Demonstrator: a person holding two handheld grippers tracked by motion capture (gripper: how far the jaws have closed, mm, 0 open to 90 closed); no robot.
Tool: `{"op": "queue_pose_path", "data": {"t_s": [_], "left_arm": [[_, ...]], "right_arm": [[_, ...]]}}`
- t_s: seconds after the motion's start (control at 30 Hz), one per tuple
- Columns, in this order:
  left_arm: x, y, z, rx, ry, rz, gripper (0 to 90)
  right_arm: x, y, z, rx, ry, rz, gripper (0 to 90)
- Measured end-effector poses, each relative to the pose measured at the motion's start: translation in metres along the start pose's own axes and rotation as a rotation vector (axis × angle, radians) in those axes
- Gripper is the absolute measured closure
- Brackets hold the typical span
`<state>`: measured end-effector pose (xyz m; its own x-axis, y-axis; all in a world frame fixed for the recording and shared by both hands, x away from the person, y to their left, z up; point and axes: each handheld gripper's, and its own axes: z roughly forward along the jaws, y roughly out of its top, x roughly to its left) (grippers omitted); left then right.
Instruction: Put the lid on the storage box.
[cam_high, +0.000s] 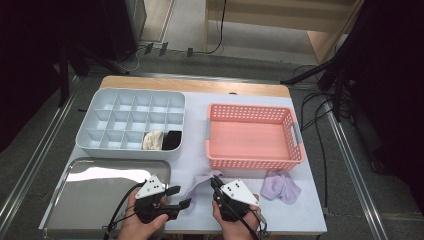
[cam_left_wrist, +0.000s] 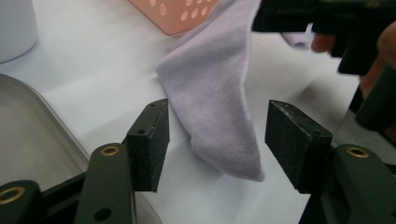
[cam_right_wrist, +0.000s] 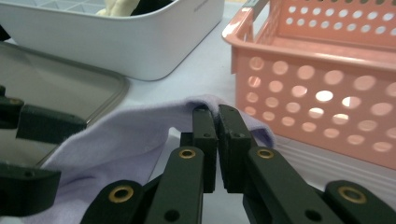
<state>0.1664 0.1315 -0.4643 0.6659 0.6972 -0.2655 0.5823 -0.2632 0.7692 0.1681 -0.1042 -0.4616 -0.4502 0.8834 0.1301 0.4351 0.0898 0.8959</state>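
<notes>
Pinching lilac sock (cam_high: 199, 181) at its far end, right gripper (cam_high: 216, 183) fingers closed; sock's long axis runs far-right to near-left. Left gripper (cam_high: 181, 196) fingers open around its near end.

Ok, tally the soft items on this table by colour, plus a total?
Lilac: 2, the sock pinched by the right gripper, and a crumpled piece near the pink basket.
Cream: 1, in the divided organizer.
Black: 1, in the neighbouring compartment.
Total: 4

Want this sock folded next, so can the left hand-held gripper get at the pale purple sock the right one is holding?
Probably yes: the pale purple sock hangs between the left hand-held gripper's open jaws, nothing blocking.
</notes>
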Motion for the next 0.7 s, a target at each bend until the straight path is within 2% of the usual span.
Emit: {"op": "queue_pose_path", "data": {"t_s": [0.03,0.07,0.17,0.23,0.27,0.4,0.47,0.5,0.53,0.63,0.7], "left_arm": [[0.0,0.0,0.001,0.006,0.016,0.001,49.8],[0.001,-0.001,0.001,0.017,0.014,0.002,54.9],[0.003,0.0,0.002,0.027,-0.012,0.004,72.8],[0.003,0.002,0.001,0.048,-0.075,0.006,85.1],[0.002,0.004,0.0,0.052,-0.104,0.01,88.2],[-0.002,0.007,-0.003,0.057,-0.226,0.037,89.4],[-0.002,0.008,-0.003,0.068,-0.301,0.017,88.8],[-0.001,0.008,-0.004,0.072,-0.303,0.017,87.5],[0.0,0.008,-0.004,0.069,-0.28,0.017,85.0],[0.003,0.008,-0.003,0.053,-0.2,0.014,77.3],[0.006,0.01,0.0,0.04,-0.131,0.012,71.1]], "right_arm": [[-0.002,0.0,-0.001,-0.007,-0.003,-0.004,87.1],[-0.003,0.0,-0.003,-0.01,-0.003,0.001,87.0],[-0.006,-0.004,-0.009,-0.011,-0.006,-0.002,87.0],[-0.008,-0.008,-0.014,-0.004,-0.006,-0.006,87.0],[-0.009,-0.01,-0.017,0.0,-0.008,-0.007,87.0],[-0.012,-0.013,-0.038,-0.005,-0.002,0.029,87.0],[-0.012,-0.012,-0.052,-0.012,-0.003,0.038,86.9],[-0.012,-0.011,-0.057,-0.01,-0.006,0.045,86.8],[-0.011,-0.011,-0.06,-0.001,-0.007,0.046,86.7],[-0.011,-0.013,-0.057,0.022,-0.02,0.029,86.6],[-0.015,-0.013,-0.049,0.031,-0.019,0.046,86.5]]}}
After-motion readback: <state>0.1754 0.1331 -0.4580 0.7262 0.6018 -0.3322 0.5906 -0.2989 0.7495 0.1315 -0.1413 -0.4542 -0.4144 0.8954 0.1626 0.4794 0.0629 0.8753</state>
